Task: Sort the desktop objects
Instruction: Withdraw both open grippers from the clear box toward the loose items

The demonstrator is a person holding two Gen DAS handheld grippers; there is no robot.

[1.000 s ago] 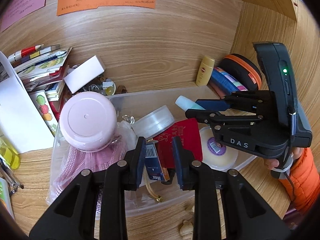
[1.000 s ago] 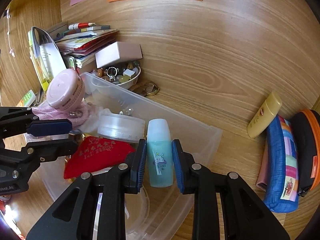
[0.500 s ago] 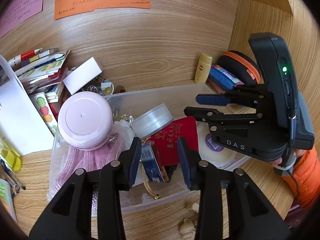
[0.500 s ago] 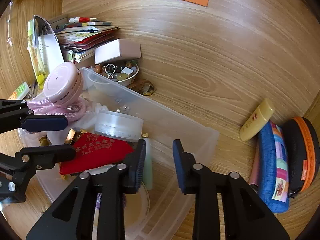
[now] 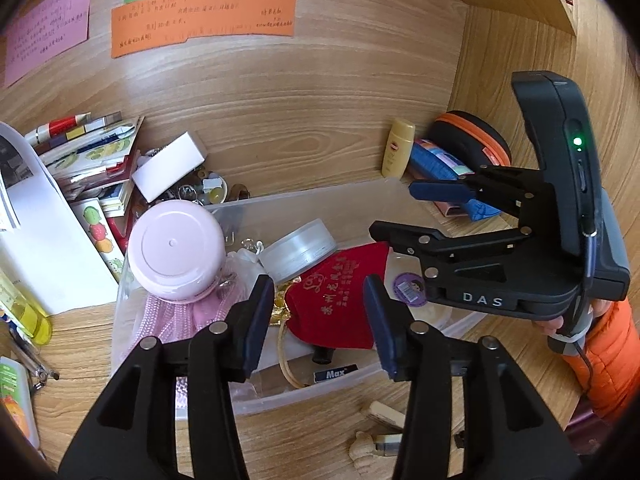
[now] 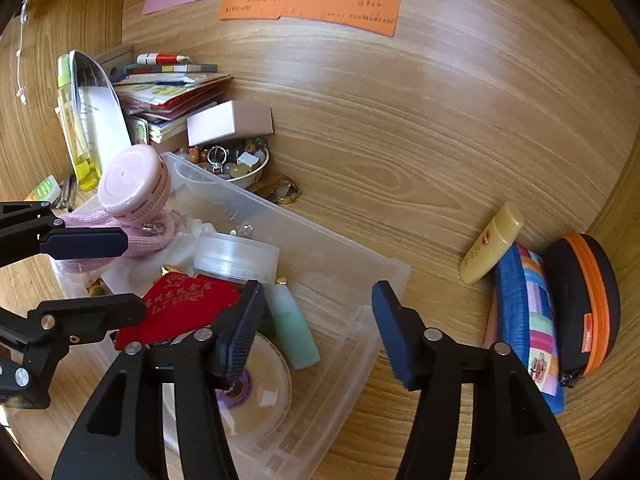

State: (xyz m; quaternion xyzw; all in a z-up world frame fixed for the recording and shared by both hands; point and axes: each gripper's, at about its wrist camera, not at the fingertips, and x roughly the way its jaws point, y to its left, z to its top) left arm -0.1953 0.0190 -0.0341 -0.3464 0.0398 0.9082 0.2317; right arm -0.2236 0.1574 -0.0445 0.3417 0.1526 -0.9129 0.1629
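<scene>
From my left tool's camera, my left gripper (image 5: 319, 308) hangs over the clear plastic bin (image 5: 320, 392) on the wooden desk (image 5: 280, 152). Its jaws are opening, and they press on nothing. Below the gap I see the red cloth pouch with gold writing (image 5: 340, 304) lying in the bin. The round pink jar (image 5: 176, 256) sits in the bin's left end, on top of a pink knitted cloth (image 5: 168, 320). A flat clear round tub (image 5: 298, 248) leans beside the pouch. A small box that says Max (image 5: 335, 374) lies against the bin's near wall. My right gripper (image 5: 400, 216) is at the right, over the bin, with its jaws apart. An orange sleeve (image 5: 612, 356) is behind it.

From my right tool's camera, my right gripper (image 6: 318, 316) has its jaws opening too, and nothing is held. The little mint-green bottle with a pale cap (image 6: 294, 326) lies loose in the bin (image 6: 372, 276), near my left finger but not touching it. A round clear disc with a purple sticker (image 6: 260, 388) lies under it. On the desk to the right are a small yellow bottle (image 6: 490, 244), a blue striped pouch (image 6: 528, 328) and a black case with an orange zip (image 6: 580, 300), all close together. A white dish of coloured beads (image 6: 236, 164) sits behind the bin.
</scene>
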